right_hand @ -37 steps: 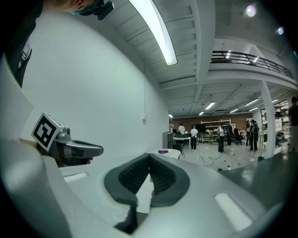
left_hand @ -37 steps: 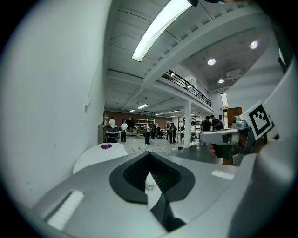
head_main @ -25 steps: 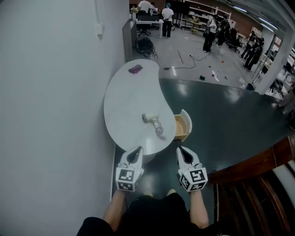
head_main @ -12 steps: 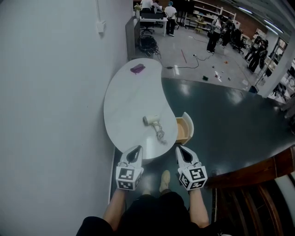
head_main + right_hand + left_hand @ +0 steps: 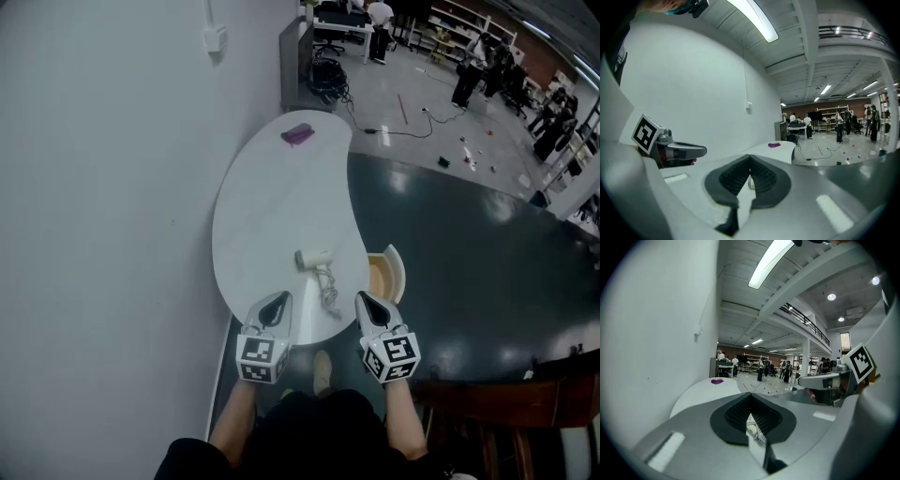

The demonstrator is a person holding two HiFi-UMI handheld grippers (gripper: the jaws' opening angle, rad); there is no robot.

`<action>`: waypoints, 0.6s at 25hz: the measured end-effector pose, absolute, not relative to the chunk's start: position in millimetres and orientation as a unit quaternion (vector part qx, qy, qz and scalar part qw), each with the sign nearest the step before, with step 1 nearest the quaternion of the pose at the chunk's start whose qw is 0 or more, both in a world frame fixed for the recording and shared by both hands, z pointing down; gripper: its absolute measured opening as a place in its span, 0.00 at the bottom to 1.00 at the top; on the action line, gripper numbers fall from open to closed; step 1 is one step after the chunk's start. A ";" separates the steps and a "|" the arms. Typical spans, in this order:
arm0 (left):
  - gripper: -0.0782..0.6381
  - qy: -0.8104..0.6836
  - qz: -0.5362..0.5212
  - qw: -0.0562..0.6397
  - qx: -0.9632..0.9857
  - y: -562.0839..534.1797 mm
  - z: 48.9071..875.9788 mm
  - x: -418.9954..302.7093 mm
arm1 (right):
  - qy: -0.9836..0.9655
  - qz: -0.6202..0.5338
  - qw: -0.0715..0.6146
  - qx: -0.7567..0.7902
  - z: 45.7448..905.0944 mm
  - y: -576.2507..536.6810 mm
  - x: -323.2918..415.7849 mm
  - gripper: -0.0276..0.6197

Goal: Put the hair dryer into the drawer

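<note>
**Table** (image 5: 267,202): white, bean-shaped. Its long left edge ran along the wall (image 5: 103,206), and its right edge curved inward.

**Hair dryer** (image 5: 312,258): white, lying on the table top toward the near end, close to the right edge. Its cord (image 5: 328,292) trailed in loops toward the near rim.

**Drawer** (image 5: 397,272): stood pulled out from the table's right edge, just right of the hair dryer, with its pale wooden inside showing.

**Purple item** (image 5: 298,134): small, at the table's far end, well apart from the hair dryer.

**Left gripper** (image 5: 278,302): held at the table's near rim, pointing toward the far end. Its jaws were closed tip to tip with nothing gripped.

**Right gripper** (image 5: 364,302): held at the near rim's right corner, just short of the drawer. Its jaws were likewise pressed together and held nothing. The cord's end lay between the two grippers, touching neither.

**Floor** (image 5: 469,253): dark and broad, stretching away from the table's right edge past the drawer.

**People** (image 5: 469,75): standing well beyond the table's far end.
</note>
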State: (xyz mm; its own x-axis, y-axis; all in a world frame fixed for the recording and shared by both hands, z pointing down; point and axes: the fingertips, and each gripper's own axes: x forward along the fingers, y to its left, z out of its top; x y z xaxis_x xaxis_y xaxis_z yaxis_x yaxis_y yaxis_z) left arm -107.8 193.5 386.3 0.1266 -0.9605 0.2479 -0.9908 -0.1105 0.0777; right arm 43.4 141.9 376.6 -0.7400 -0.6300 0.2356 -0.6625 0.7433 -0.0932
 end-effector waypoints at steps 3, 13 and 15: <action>0.12 -0.665 0.068 0.126 0.733 168.5 397.9 -108.1 | -0.933 0.096 0.103 0.332 388.8 111.3 38.7 0.05; 0.12 -0.691 0.086 0.168 0.698 114.1 437.3 -106.5 | -0.946 0.126 0.128 0.271 427.5 43.9 24.5 0.05; 0.12 -0.698 0.086 0.180 0.688 109.9 443.9 -109.6 | -0.947 0.134 0.133 0.261 435.6 37.6 20.4 0.05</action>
State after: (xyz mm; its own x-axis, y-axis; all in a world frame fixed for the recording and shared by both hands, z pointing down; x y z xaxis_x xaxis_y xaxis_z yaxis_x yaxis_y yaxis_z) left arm -109.6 109.9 443.9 0.0113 -0.9292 0.3693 -0.9912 0.0383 0.1265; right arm 20.4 37.6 435.6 -0.8286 -0.4578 0.3223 -0.5292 0.8283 -0.1840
